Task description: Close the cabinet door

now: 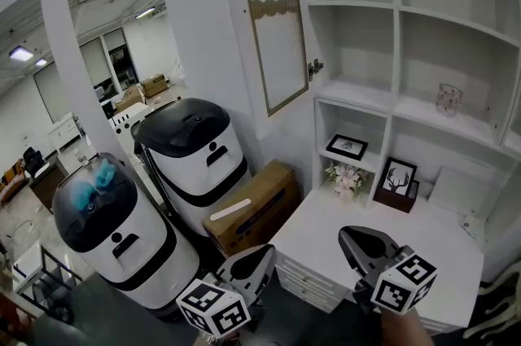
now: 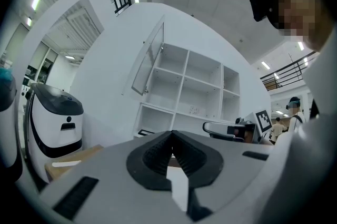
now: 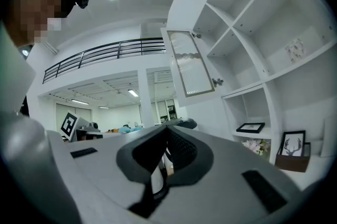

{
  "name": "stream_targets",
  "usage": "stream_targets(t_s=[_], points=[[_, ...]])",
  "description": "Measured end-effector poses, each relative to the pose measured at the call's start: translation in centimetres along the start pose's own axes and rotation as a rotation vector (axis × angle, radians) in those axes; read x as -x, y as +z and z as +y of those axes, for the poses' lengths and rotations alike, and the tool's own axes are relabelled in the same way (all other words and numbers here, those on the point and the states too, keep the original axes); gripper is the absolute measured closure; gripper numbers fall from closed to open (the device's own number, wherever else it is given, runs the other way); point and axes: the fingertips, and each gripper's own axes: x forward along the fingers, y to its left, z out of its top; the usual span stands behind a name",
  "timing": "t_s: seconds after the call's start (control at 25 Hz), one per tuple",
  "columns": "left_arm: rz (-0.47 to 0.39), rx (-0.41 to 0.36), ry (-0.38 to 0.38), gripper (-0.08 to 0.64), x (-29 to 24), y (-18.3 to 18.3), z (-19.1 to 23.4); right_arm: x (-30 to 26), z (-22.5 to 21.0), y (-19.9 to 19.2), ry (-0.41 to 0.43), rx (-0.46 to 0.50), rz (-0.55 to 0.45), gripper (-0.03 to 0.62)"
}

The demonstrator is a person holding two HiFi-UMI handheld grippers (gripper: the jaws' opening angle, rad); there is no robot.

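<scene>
White built-in shelving [image 1: 391, 51] fills the right half of the head view, above a white desk top [image 1: 423, 247]. The cabinet door [image 1: 273, 19] stands wide open at the upper centre of that frame, swung out to the left on its hinge [image 1: 314, 67], so nothing of the task looks done yet. The whole job is left: reach the door and swing it shut over the upper left compartment.

Both grippers sit at the bottom edge, well below the door and touching nothing. The left gripper [image 1: 252, 267] has its jaws pressed together with nothing between them, and the right gripper [image 1: 366, 247] is likewise closed and empty.

Only the head view shows the lower clutter: two white-and-black robots [image 1: 195, 157] at left, a cardboard box [image 1: 252, 210] on the floor, a glass jar [image 1: 448, 98] on a shelf, and flowers [image 1: 346, 177] between two framed pictures.

In the right gripper view the door [image 3: 192, 62] sits at upper centre, and its ribbed glass panel is plain (the head view shows it less clearly). Past it is a railed upper level.

In the left gripper view the door [image 2: 150, 62] is nearly edge-on, and the other gripper is at right.
</scene>
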Motion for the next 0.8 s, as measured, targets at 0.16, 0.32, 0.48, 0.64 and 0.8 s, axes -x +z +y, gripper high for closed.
stream_targets(t_s=[0.16, 0.32, 0.48, 0.64, 0.8], points=[[0.004, 0.003, 0.000, 0.554, 0.2, 0.3, 2.1, -2.2, 0.3, -0.5, -0.003, -0.002, 0.006, 0.588], [0.005, 0.007, -0.006, 0.554, 0.3, 0.6, 4.1, -4.3, 0.6, -0.9, -0.006, -0.001, 0.011, 0.588], [0.003, 0.010, -0.015, 0.554, 0.3, 0.9, 5.9, -6.4, 1.0, -1.0, -0.012, 0.006, 0.012, 0.588], [0.002, 0.014, -0.037, 0.554, -0.1, 1.3, 7.6, -8.4, 1.1, -0.8, -0.028, 0.016, 0.013, 0.588], [0.006, 0.014, -0.062, 0.554, -0.2, 1.8, 9.1, -10.3, 1.4, -0.6, -0.046, 0.023, 0.008, 0.588]])
